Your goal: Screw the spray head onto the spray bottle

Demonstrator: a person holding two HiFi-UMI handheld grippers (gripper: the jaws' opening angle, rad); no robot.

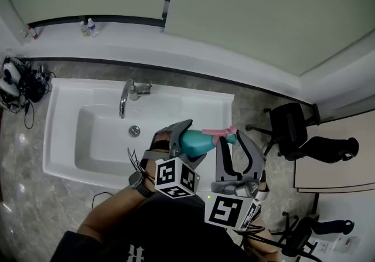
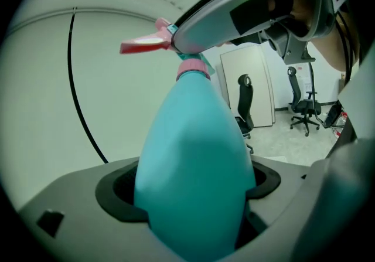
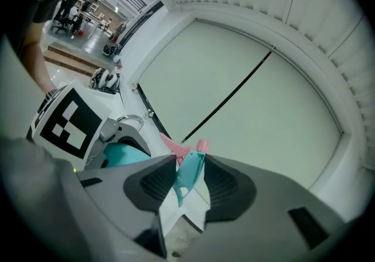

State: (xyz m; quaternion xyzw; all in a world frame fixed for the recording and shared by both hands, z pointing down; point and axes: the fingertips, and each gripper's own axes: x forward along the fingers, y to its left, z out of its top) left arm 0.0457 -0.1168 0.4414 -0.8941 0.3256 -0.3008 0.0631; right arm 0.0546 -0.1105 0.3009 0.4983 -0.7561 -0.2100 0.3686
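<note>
The left gripper [image 1: 179, 139] jaws clamp the teal spray bottle [image 1: 196, 142] body. The right gripper [image 1: 233, 136] jaws pinch the spray head [image 1: 218, 132] at the bottle's 3 o'clock end, above the sink [image 1: 64, 138].

Looks like an office workspace with a wash-up corner, not a home

Big white sink [image 1: 55, 138] with a chrome faucet [image 1: 124, 98] set in grey stone. Black swivel office chairs [image 1: 293, 132] are parked close by, and there are plain pale wall panels [image 1: 246, 14] all round.
</note>
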